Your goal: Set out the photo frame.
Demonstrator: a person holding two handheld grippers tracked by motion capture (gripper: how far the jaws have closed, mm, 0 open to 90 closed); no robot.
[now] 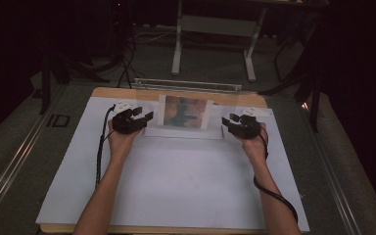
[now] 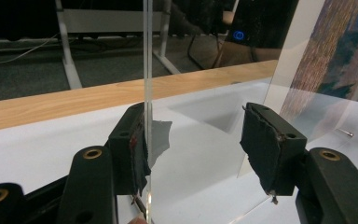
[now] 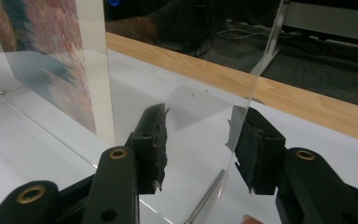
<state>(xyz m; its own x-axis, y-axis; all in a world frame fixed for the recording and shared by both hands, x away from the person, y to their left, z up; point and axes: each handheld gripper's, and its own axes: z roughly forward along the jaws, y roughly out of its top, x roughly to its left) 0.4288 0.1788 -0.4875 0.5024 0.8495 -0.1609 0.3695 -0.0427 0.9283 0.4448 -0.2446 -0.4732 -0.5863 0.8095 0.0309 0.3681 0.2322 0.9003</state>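
Left gripper (image 2: 193,149) first: its jaws stand wide apart, and the side edge of the clear acrylic frame (image 2: 148,93) runs up just against the inner face of the left-hand pad (image 2: 137,154), while the other pad sits well off the sheet. So that's a touch on one side, not a pinch. Over to the right gripper (image 3: 200,149): same story mirrored, jaws spread wide, the frame's other edge (image 3: 256,74) passing close by the right-hand pad (image 3: 254,149), the opposite pad clear of it. Nothing clamped on either side yet.

From the high view, the frame stands upright near the far edge of the white table mat (image 1: 176,186), picture (image 1: 186,111) showing inside it, one gripper at each end (image 1: 129,120) (image 1: 242,125). A thin metal pin (image 3: 205,200) lies on the mat by the right gripper's jaws.

My read: the hands are lined up on both edges, and closing on the frame is yet to come.
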